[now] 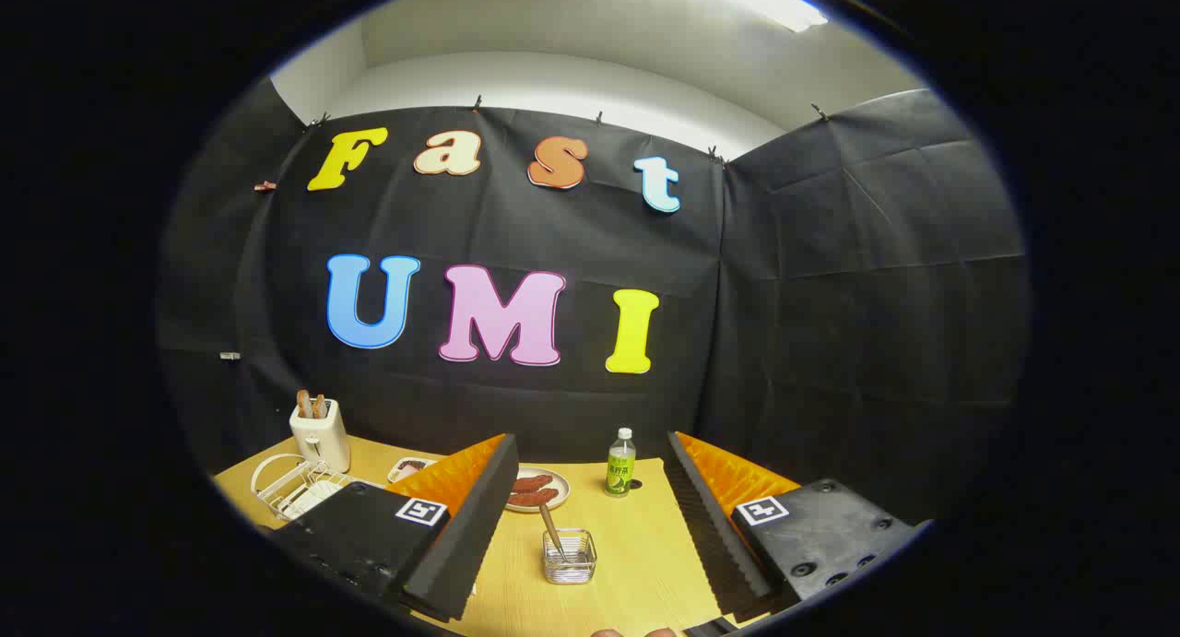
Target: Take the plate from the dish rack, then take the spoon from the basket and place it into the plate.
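Black cloth walls on three sides, white ceiling above, and a pale wooden desk (636, 563) below. Landmark: a small clear basket (570, 557) standing on the desk between the spread fingers of the tongs (590, 563). Leaning in that basket, a spoon (551, 528), handle up, bowl hard to make out through the wire. Beyond the basket, a plate (544, 491) with reddish-brown food, partly hidden behind the left finger. Beyond the basket and to its right, an upright green-labelled bottle (621, 464). Far left of the basket, a white wire dish rack (290, 488), cut off by the left finger body, its contents unclear. Behind the rack, a white toaster (320, 434) with two slices sticking up. Between toaster and plate, a small dish (408, 469), mostly covered. Tongs wide open, gripping nothing, raised above the desk and tilted down toward the basket.
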The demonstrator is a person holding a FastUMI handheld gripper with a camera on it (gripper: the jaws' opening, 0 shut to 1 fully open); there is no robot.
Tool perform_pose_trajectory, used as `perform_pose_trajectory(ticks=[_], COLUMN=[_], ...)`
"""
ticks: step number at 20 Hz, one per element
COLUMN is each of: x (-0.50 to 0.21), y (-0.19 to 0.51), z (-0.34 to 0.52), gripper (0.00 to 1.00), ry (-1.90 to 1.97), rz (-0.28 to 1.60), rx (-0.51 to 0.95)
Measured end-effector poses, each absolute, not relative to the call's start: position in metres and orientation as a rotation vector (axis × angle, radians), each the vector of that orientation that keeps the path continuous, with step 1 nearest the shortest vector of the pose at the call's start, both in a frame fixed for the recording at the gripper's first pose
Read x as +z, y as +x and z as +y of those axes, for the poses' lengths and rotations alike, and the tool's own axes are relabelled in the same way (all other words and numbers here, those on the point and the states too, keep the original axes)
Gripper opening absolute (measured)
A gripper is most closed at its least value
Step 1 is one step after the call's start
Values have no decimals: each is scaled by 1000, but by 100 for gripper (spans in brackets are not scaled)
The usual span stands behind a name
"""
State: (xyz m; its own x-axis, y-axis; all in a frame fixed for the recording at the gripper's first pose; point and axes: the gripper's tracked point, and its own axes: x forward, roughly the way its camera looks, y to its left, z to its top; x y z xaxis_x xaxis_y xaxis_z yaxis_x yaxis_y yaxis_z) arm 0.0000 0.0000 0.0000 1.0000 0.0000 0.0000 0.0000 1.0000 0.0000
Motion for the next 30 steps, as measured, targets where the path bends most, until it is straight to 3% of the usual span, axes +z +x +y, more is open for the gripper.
perform_pose_trajectory(ticks=[30], x=[-24], y=[17], z=[65], gripper=[98], ry=[6], rz=[106], rx=[136])
